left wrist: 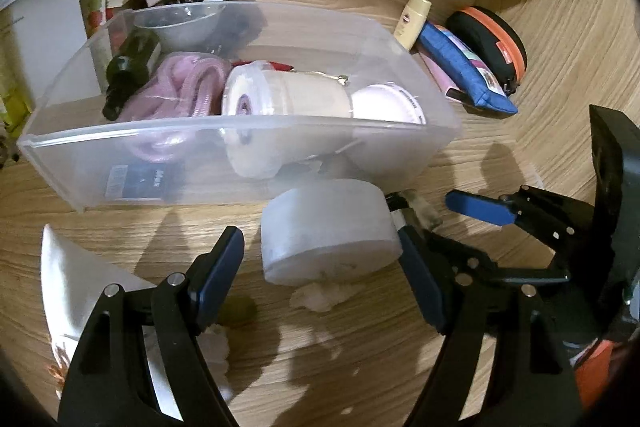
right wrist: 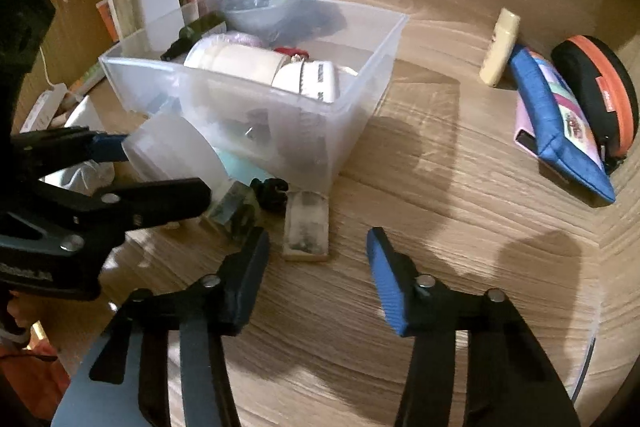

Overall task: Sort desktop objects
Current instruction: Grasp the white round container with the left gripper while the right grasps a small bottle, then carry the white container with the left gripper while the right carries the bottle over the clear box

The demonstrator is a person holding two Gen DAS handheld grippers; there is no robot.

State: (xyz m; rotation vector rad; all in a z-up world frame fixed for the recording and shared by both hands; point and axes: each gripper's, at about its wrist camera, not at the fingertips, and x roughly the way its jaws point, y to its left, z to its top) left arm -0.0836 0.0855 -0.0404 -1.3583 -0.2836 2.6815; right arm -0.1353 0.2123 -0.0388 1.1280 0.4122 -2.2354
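The translucent round container (left wrist: 328, 231) lies on its side on the wooden desk (left wrist: 360, 367), just in front of the clear plastic bin (left wrist: 240, 163) and touching or almost touching its front wall. The left gripper (left wrist: 320, 267) has its two blue-padded fingers spread wide, one on each side of this container; the right pad is at its edge, the left pad is apart from it, so nothing is pinched. The right gripper (right wrist: 318, 279) is also spread open and holds nothing; it hangs over bare desk, with a small cream rectangular block (right wrist: 306, 227) lying just ahead of its left finger. Beside the block are a small black clip (right wrist: 270, 191) and a small greenish glass piece (right wrist: 232, 211). Inside the bin I see a white jar (left wrist: 280, 95) on its side, a pink coiled cord (left wrist: 180, 87) and a dark bottle (left wrist: 128, 67). Well apart to the right, near the back wall, lie a cream tube (left wrist: 412, 21), a blue pouch (left wrist: 464, 67) and a black and orange round case (left wrist: 492, 43)
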